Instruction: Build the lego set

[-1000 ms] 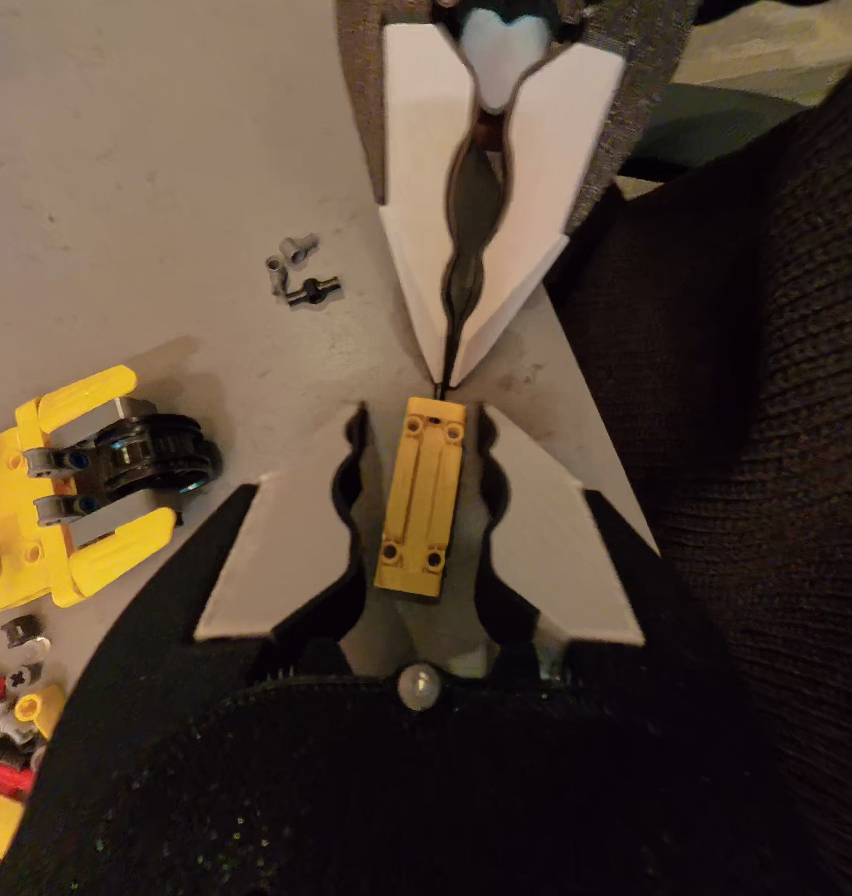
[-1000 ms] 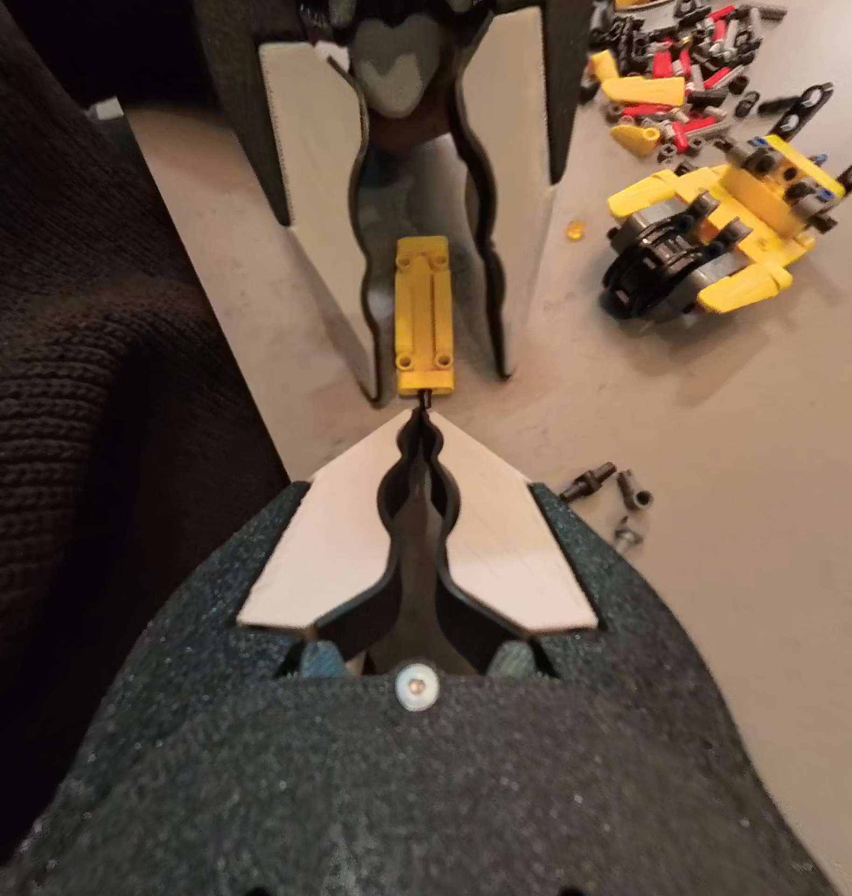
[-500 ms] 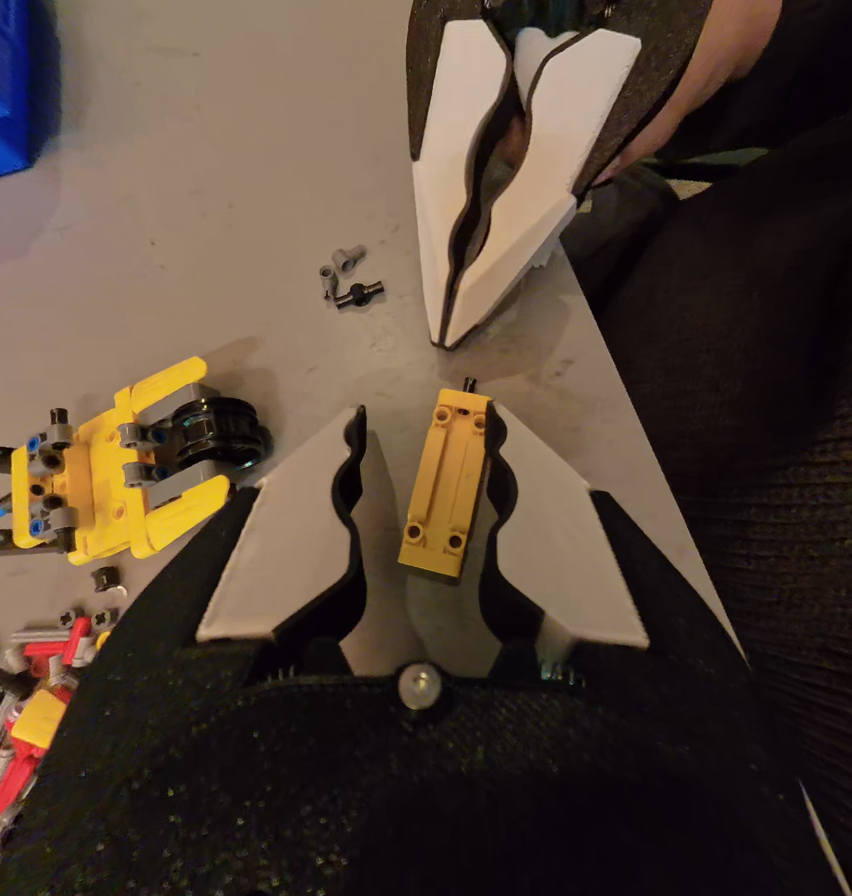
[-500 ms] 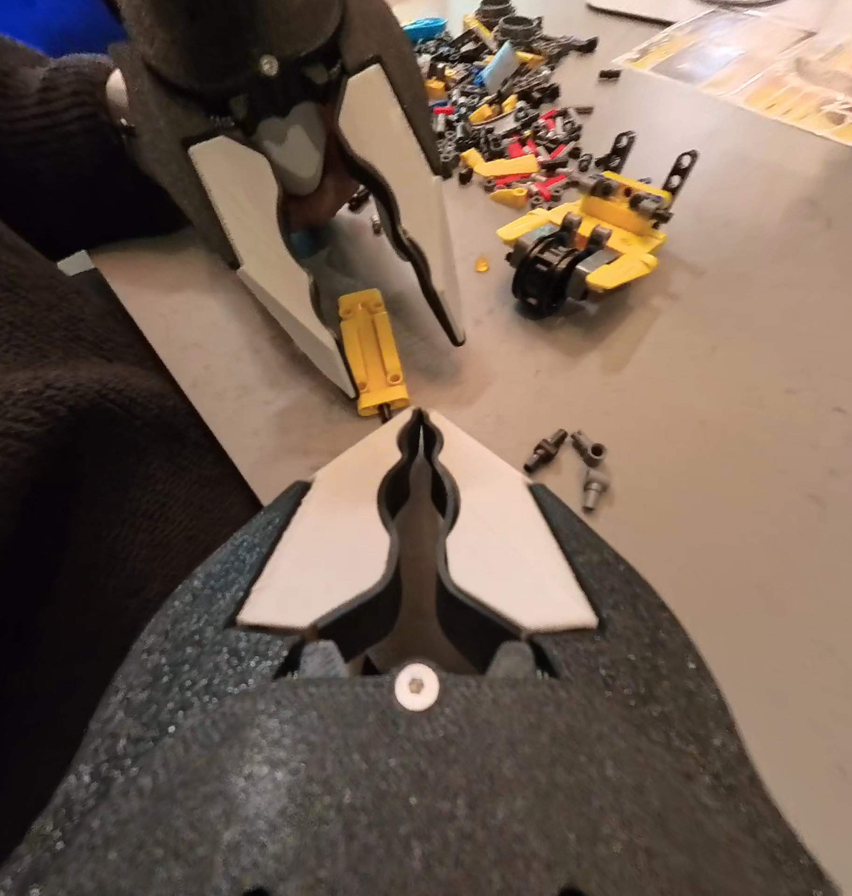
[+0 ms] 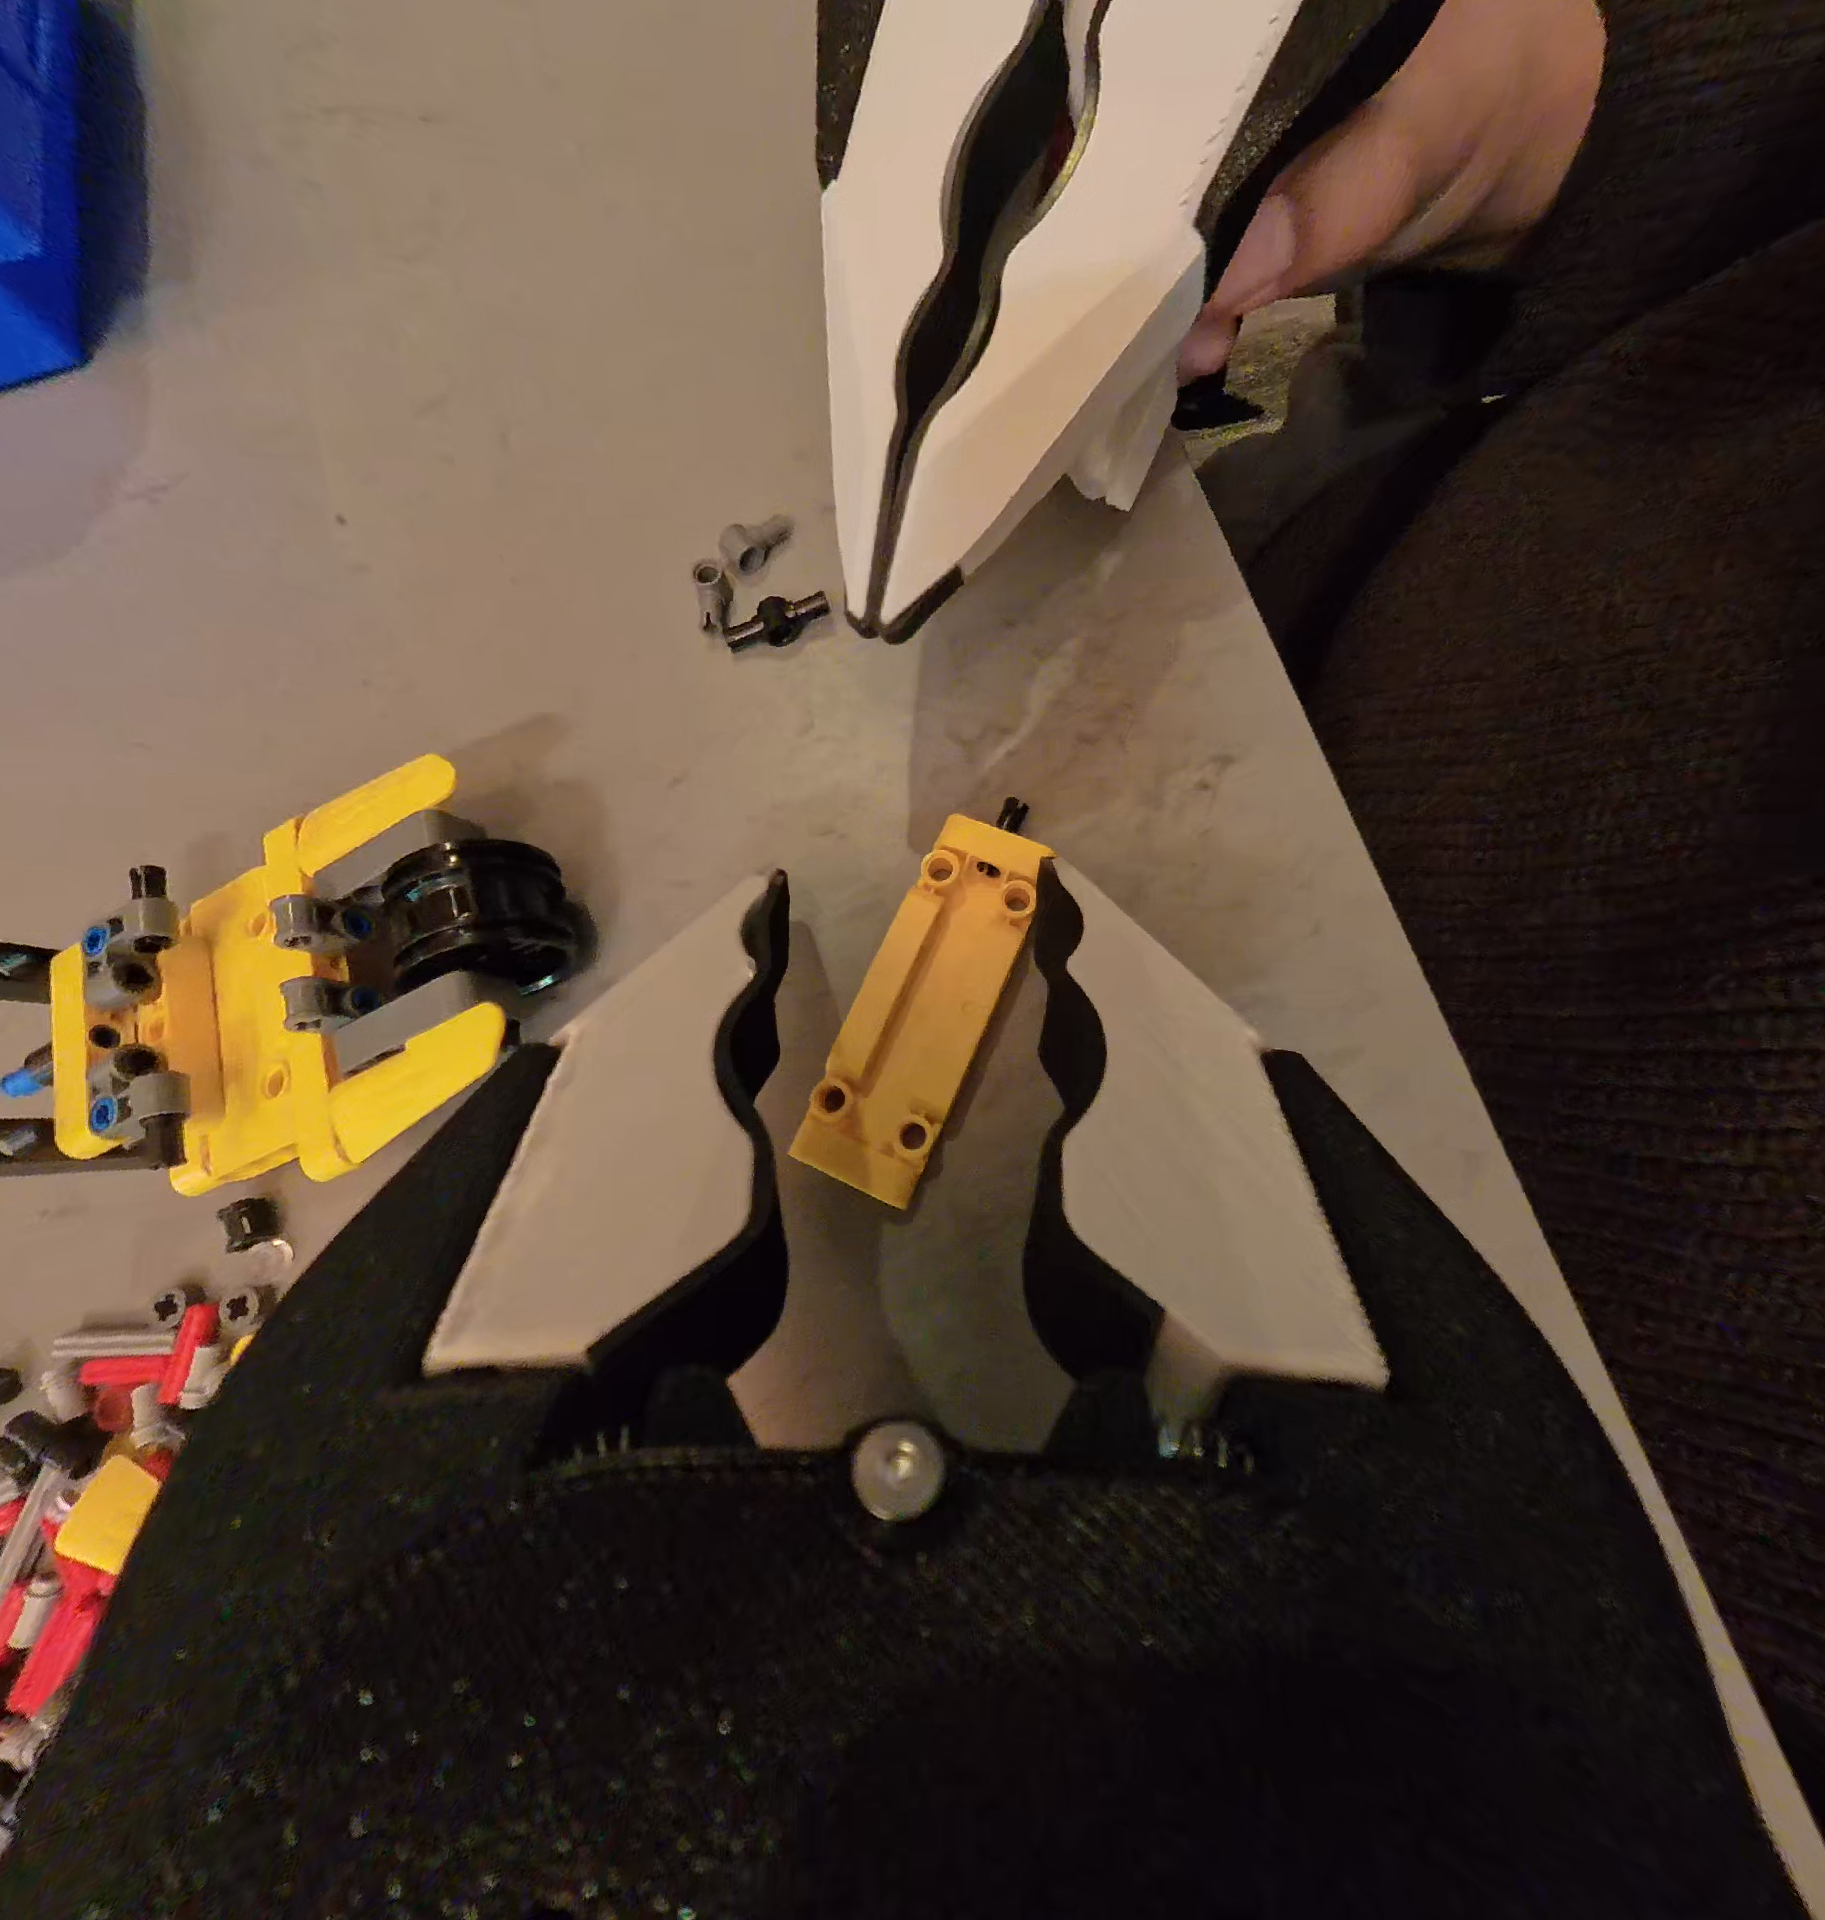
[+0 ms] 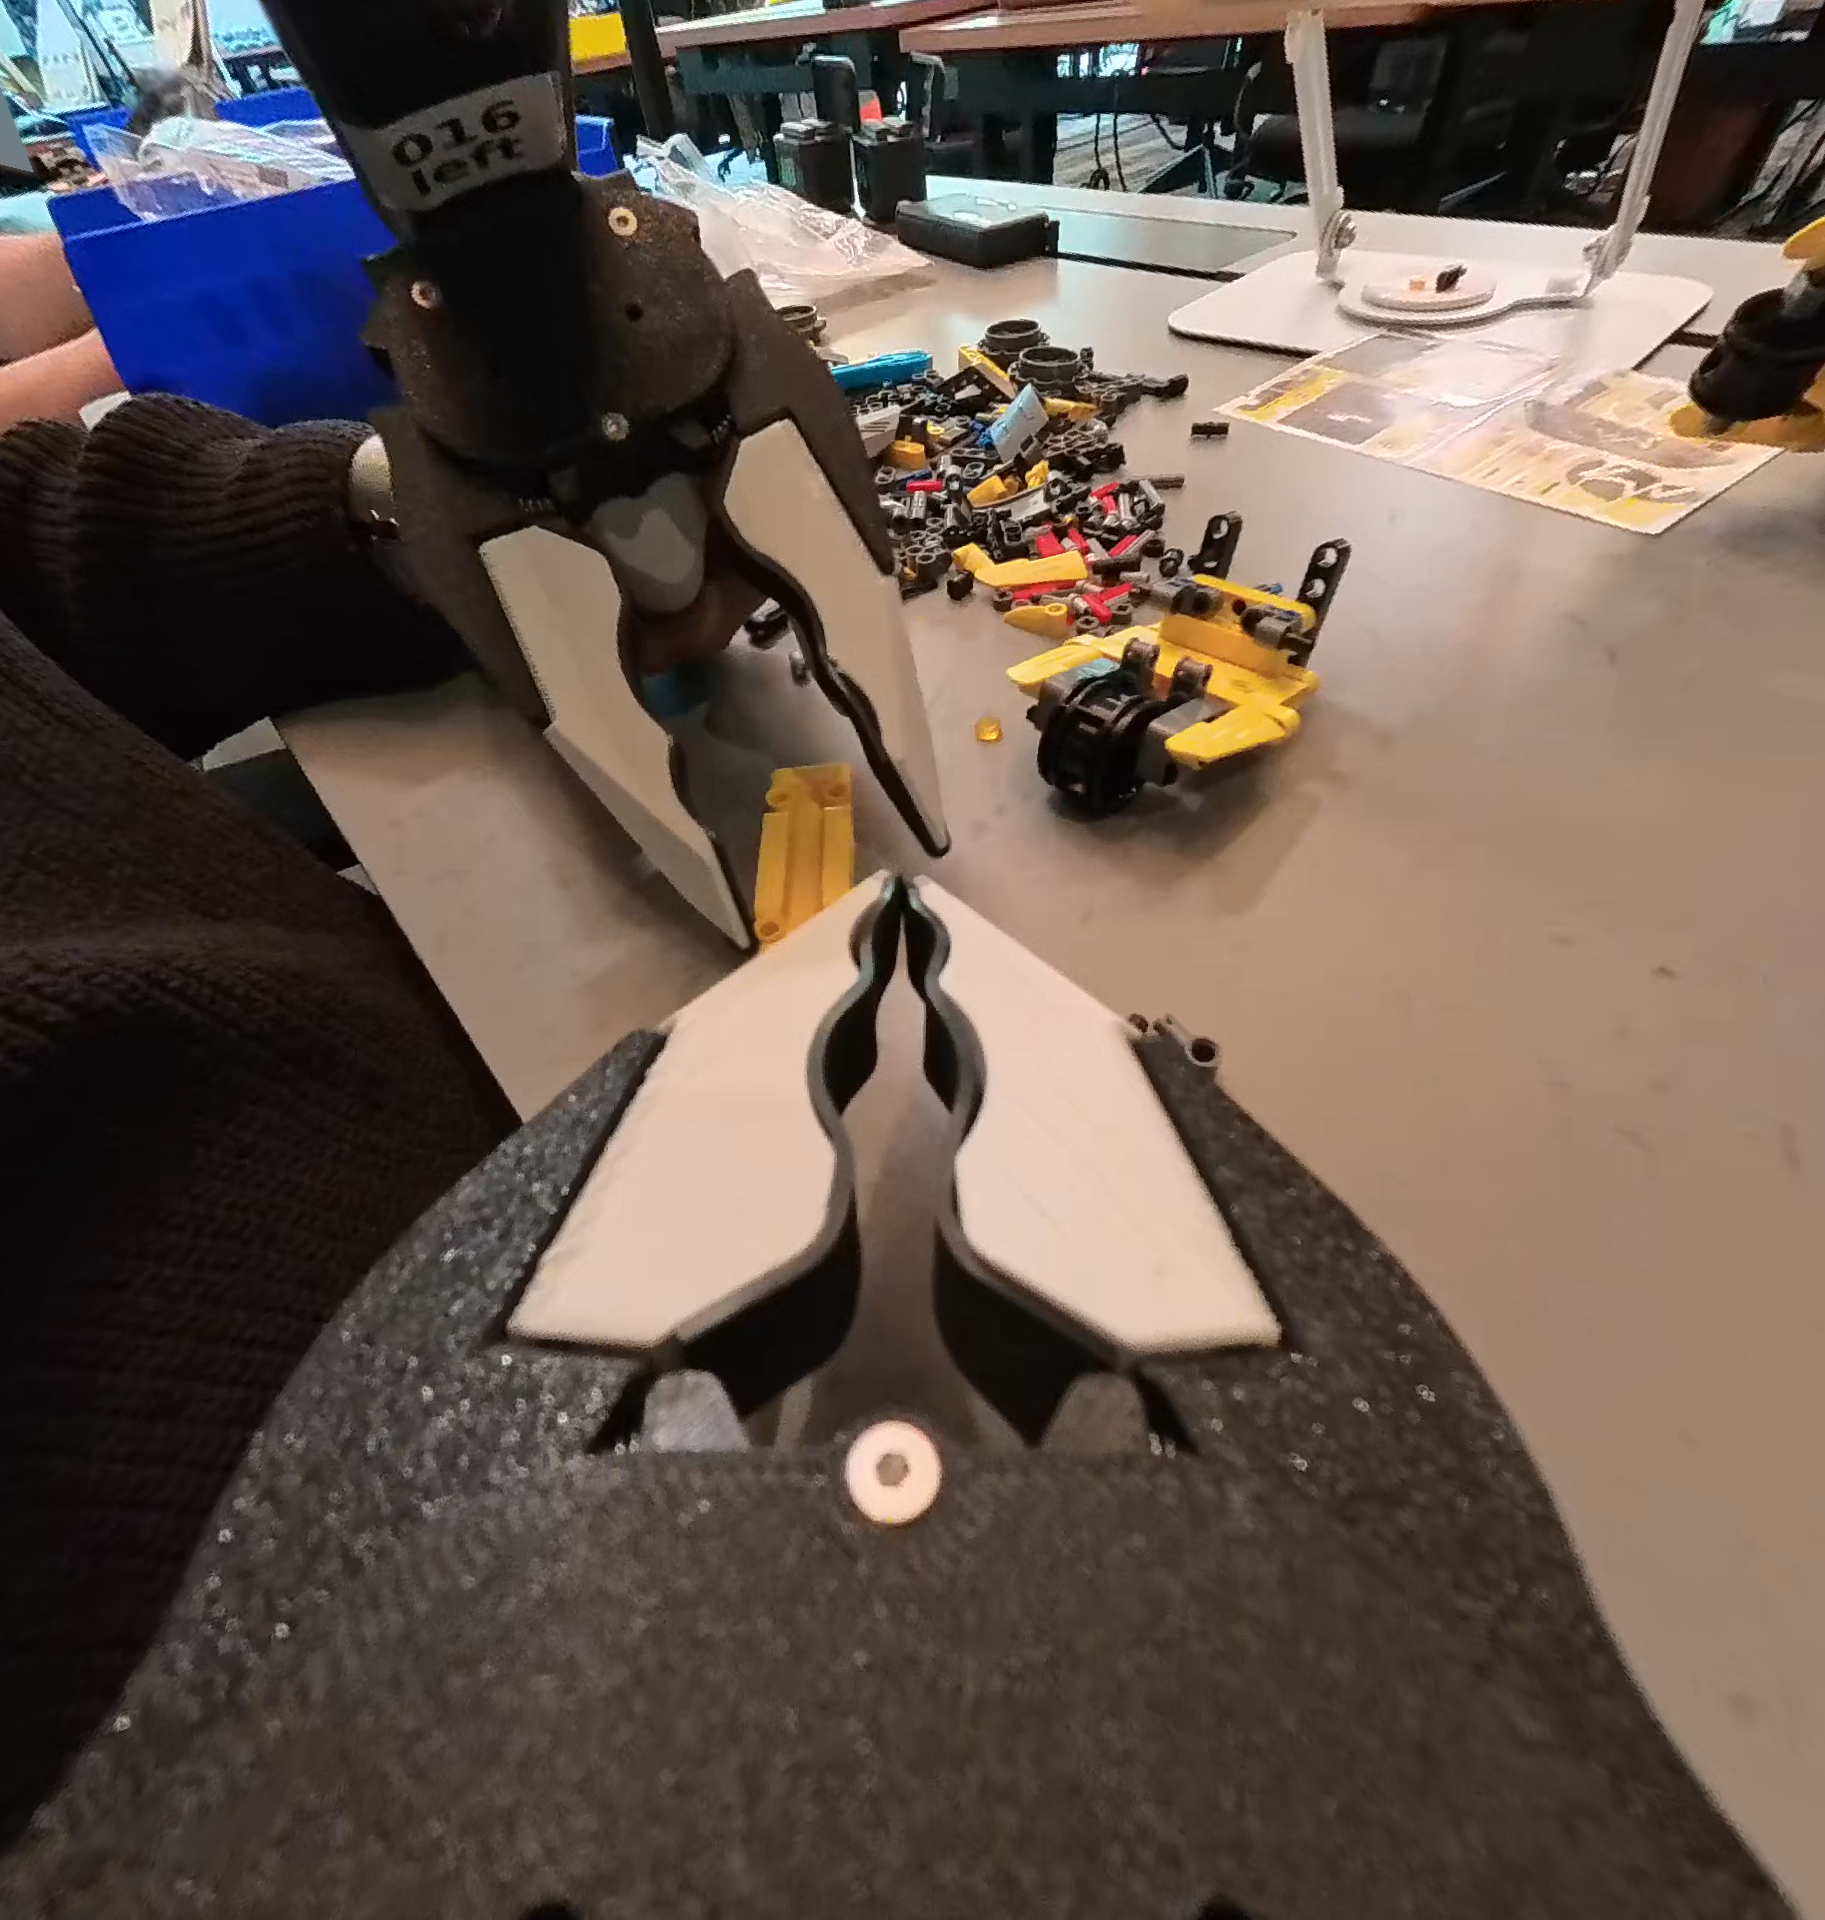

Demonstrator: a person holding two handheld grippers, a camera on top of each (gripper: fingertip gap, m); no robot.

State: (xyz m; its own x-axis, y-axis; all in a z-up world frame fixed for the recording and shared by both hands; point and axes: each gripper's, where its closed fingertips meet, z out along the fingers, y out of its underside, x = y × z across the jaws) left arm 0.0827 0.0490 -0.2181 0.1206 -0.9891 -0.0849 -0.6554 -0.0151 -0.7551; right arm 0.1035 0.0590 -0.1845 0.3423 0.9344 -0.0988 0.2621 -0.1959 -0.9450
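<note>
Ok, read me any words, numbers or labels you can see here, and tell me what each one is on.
Grey band around the left gripper body: a short printed marking, which I don't repeat.
Printed sheets on the table: too small and blurred to read.
Left wrist view: no writing visible.

Left tool [image 5: 913, 883] spread wide over the near tabletop [image 5: 388, 436] edge; yellow panel [image 5: 923, 1003] lies in its gap, against the right-hand finger. Right tool [image 5: 892, 613], fingers together, stands just beside three small pins [image 5: 752, 587]. Half-built yellow model [image 5: 284, 987] and loose parts pile [image 6: 1033, 499] block inward. Bare tabletop lies beyond the pins toward the blue bin [image 5: 14, 187].
</note>
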